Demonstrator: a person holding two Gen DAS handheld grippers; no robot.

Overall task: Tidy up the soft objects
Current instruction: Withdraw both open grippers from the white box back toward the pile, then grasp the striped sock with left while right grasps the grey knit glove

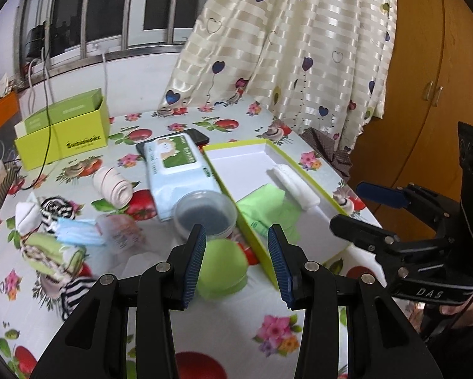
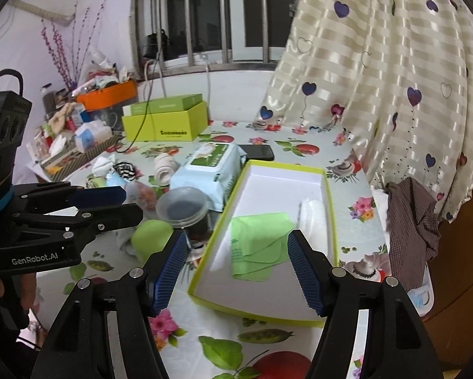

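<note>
The left gripper gapes above a green ball; the right gripper spreads over the tray's green cloth.

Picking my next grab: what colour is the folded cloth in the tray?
Light green cloth; clearest in the right wrist view.

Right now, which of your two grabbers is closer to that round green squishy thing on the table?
Left. The left gripper is open right over the green ball, its fingers on either side. The right gripper, also open, is off to the side, above the shallow box.
</note>
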